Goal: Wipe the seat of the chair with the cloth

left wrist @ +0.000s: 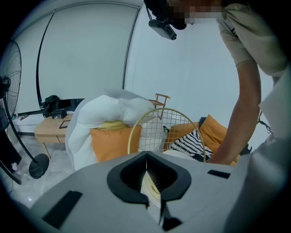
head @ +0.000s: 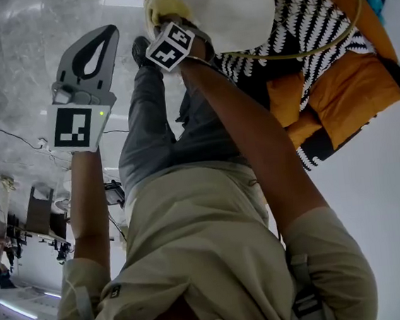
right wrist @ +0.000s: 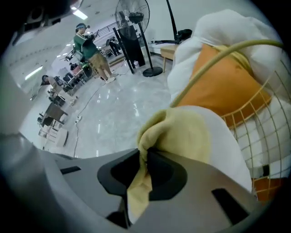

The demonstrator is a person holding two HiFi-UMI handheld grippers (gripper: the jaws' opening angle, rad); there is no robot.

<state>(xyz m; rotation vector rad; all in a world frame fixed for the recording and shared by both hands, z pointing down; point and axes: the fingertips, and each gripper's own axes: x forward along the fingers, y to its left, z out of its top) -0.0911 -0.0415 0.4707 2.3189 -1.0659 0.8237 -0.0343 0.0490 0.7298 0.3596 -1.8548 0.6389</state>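
Just beside cloth (head: 162,5) on seat (head: 234,10): orange cushion (head: 353,93), striped pillow (head: 306,20).

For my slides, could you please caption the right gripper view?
Right gripper clamps a pale yellow cloth against the gold wire chair's white seat, orange cushion behind.

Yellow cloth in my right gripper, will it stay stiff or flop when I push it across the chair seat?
Likely floppy: the yellow cloth bunches and folds where the right gripper pinches it. Probably light, so it may crumple against the seat.
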